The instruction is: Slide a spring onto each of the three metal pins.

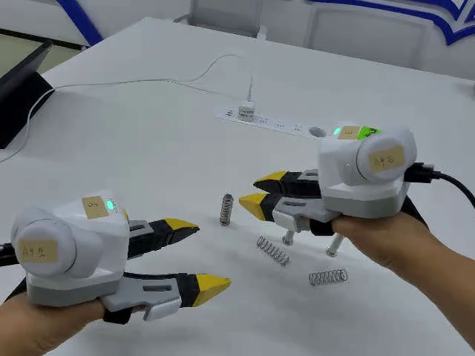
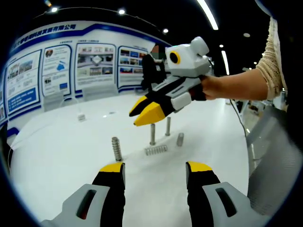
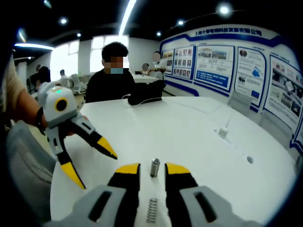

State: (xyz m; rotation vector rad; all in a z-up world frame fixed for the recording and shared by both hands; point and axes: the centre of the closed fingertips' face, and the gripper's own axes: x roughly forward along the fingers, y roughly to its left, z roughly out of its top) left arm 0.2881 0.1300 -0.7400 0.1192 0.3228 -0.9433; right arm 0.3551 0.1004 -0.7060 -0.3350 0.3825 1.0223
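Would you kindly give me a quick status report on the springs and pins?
Left tool open, empty. Right tool part open, empty, over two bare pins. One spring on its pin; two springs loose on table. Nothing blocking.

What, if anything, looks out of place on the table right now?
Nothing looks broken or spilled. A near spring and a far spring lie loose on their sides beside the two bare pins; the third pin stands upright, already wearing its spring.

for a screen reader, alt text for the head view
Two open claws over a white table: the right claw hovers by two bare pins, two loose springs and one upright spring; the left claw sits lower left.
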